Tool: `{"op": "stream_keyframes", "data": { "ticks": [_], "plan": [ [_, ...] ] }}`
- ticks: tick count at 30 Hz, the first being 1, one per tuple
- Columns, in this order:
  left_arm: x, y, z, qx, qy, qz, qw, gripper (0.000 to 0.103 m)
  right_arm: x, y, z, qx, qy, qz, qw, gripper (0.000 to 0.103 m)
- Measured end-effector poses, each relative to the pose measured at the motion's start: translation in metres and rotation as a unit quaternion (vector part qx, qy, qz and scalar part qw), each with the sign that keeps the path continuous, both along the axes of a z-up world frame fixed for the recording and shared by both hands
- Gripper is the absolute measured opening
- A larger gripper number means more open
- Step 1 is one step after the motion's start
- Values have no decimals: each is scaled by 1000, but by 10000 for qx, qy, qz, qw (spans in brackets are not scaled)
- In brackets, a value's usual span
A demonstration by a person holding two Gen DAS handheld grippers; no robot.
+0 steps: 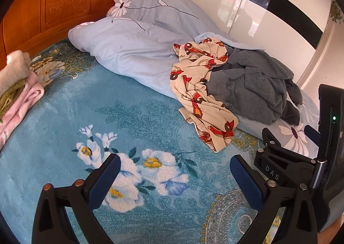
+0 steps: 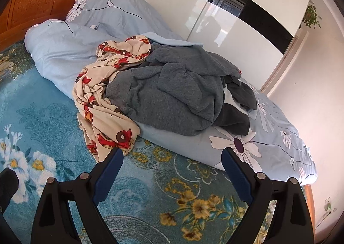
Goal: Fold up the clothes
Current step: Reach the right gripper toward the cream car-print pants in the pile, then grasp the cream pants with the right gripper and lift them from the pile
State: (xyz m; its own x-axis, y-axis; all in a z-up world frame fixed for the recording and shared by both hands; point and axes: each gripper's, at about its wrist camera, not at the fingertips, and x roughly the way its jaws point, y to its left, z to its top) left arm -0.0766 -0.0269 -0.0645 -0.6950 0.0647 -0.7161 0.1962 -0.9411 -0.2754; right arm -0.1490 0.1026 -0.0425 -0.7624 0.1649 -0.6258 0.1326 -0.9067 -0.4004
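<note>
Both grippers hover over the blue floral blanket (image 1: 64,115) with their jaws spread wide and nothing between the pads. The unfolded clothes lie in a heap ahead of them, resting on the rolled pale-blue duvet (image 1: 133,54) along the far side of the bed: a cream garment with a red print (image 2: 101,102) on the left of the heap and a grey fleece garment (image 2: 172,93) on the right, the two overlapping where the grey cuff lies on the cream cloth. The cream garment's long axis runs from the duvet down toward the grippers, and its lower end spills off the roll onto the blanket. From the right gripper (image 2: 172,168) that trailing end lies just beyond and slightly left of the left fingertip, near but apart from it; from the left gripper (image 1: 174,171) the same garment (image 1: 202,93) lies farther ahead and to the right, with bare blanket between. The right gripper therefore looks the nearer of the two, and the coming reach would likely go forward and a little leftward to the cream hem, while the left gripper would need to swing right to share the lift. A folded stack of pink and beige items (image 1: 17,85) sits well apart at the left edge, suggesting some clothes are already done.
</note>
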Motion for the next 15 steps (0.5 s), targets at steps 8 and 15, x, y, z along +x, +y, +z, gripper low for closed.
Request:
{"op": "stream_keyframes", "data": {
  "ticks": [8,15],
  "plan": [
    [-17,-24,-9,251,-32,164,9995,103,-23,-26,-13,144,-126,153,9997,93],
    [9,-67,-28,583,-205,413,9972,103,-59,-66,-31,315,-292,591,9973,93]
  ]
}}
